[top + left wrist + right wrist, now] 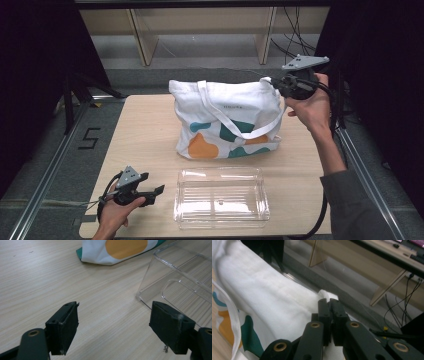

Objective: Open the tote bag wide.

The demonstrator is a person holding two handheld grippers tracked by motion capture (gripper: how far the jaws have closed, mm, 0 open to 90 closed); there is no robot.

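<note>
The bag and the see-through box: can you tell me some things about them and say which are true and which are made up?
1. The right gripper is shut on the tote bag's top corner. True.
2. The clear box sits inside the bag. False: it lies on the table, in front of the bag.
3. The left gripper has its jaws open. True.
4. The left gripper holds the box. False: its jaws hold nothing, beside the box.

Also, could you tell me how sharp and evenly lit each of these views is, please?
High view: table evenly lit, surroundings dark, clear box shows faint glare. Left gripper view: wood grain sharp, the jaws slightly soft. Right gripper view: dimmer; tote bag soft, right gripper fairly crisp.
</note>
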